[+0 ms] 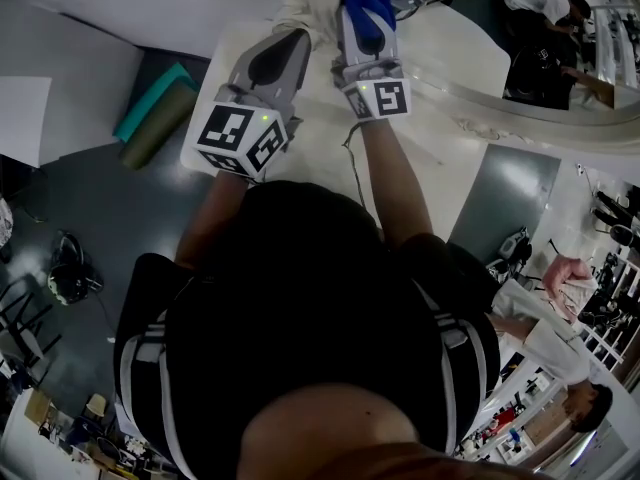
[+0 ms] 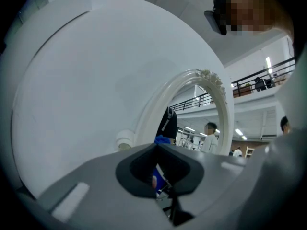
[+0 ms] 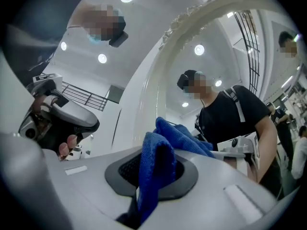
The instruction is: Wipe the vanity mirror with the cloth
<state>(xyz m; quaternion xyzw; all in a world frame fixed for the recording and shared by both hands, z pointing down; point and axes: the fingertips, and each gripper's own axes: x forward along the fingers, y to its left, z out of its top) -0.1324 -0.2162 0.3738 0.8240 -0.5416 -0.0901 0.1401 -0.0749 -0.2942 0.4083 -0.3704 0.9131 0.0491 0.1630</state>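
the right gripper (image 3: pixel 152 178) pinches the blue cloth (image 3: pixel 178 134), its free fold pointing straight ahead at the vanity mirror (image 3: pixel 225 47) close in front, while the left gripper (image 2: pixel 160 183), farther off, is closed and empty.

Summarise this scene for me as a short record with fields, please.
Setting: vanity mirror with white ornate frame, on white table
Right hand-held gripper: shut on blue cloth, close to the mirror
Left hand-held gripper: shut, empty, beside the right one
Contact: cannot tell whether the cloth touches the glass
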